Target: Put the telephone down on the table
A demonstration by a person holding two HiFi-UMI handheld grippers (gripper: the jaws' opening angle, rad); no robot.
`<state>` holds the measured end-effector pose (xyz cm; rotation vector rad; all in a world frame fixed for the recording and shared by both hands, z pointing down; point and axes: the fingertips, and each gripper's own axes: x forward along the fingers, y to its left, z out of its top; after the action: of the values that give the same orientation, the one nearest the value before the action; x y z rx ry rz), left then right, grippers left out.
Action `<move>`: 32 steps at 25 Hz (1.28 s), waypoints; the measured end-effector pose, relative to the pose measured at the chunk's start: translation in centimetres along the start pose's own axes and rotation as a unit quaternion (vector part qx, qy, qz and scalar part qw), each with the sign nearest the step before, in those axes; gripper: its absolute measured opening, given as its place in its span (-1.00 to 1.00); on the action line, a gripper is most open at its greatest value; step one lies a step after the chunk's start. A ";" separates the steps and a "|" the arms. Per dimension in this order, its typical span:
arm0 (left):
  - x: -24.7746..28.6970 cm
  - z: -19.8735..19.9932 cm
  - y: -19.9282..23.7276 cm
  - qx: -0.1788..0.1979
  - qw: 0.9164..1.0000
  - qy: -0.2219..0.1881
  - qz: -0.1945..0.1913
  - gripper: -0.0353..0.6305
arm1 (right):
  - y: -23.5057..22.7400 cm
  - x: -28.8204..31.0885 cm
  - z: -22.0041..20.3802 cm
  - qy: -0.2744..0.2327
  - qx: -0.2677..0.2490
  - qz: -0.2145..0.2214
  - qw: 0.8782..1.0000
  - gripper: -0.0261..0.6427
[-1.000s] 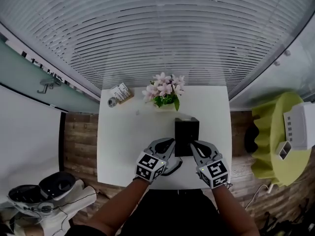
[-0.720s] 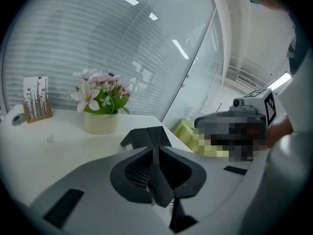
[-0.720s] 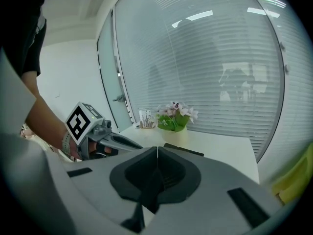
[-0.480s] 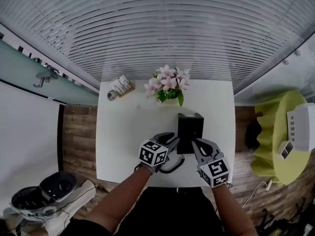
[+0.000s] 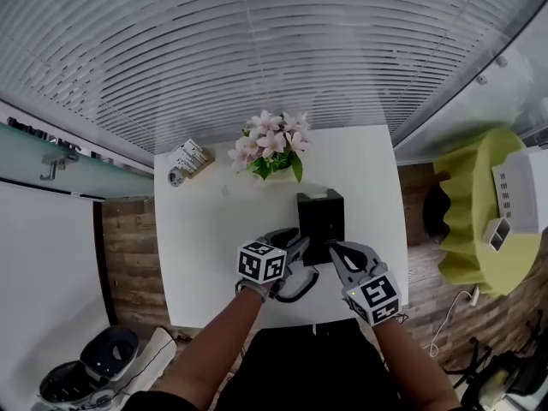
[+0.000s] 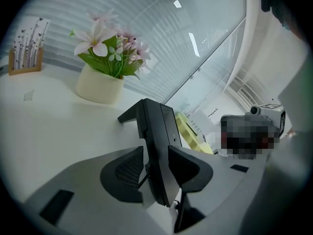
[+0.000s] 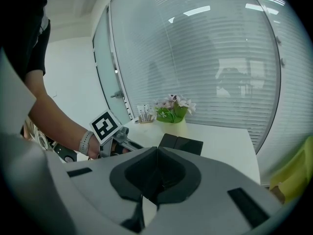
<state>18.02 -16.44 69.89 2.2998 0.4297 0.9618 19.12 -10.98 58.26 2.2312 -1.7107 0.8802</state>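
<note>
White table (image 5: pixel 205 247) fills the head view. The black telephone (image 5: pixel 320 219) lies on it just before the flowers (image 5: pixel 270 144), with a card holder (image 5: pixel 188 157) left of them and a cord (image 5: pixel 296 293) looping near the front edge. The left gripper (image 5: pixel 299 253) and right gripper (image 5: pixel 341 255) flank the telephone's near end.

Left gripper view: the jaws have just been opening and stand wide, loosely astride the telephone (only here does a gap at one pad show).

Right gripper view: the jaws are pressed together on nothing, with the telephone beyond them.

telephone (image 5: pixel 320 223) showing black; table (image 5: pixel 205 221) reading white; flowers (image 5: pixel 272 140) showing pink over green leaves (image 6: pixel 104 62); pot (image 6: pixel 99 86) looking cream; blinds (image 5: pixel 257 50) running white-striped.
</note>
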 end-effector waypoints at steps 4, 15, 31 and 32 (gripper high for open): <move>0.6 0.0 0.2 0.002 1.000 0.005 -0.003 -0.44 | -0.2 -0.5 -0.6 0.002 0.006 -0.007 1.000 -0.85; 0.9 -0.2 -0.3 -0.013 0.999 0.000 -0.031 -0.56 | -0.1 -1.6 -1.3 0.004 0.015 -0.008 1.000 -0.85; -1.4 -0.1 -3.3 -0.025 0.999 -0.025 -0.036 -0.66 | 0.5 -4.6 -1.5 -0.010 0.007 -0.009 1.000 -0.85; -1.8 -0.2 -3.6 -0.025 0.999 -0.028 -0.035 -0.66 | 0.7 -4.8 -1.5 -0.012 0.006 -0.008 1.000 -0.85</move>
<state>16.48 -14.48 66.73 2.2446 0.4544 0.8636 17.26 -6.57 56.68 2.2679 -1.7008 0.8669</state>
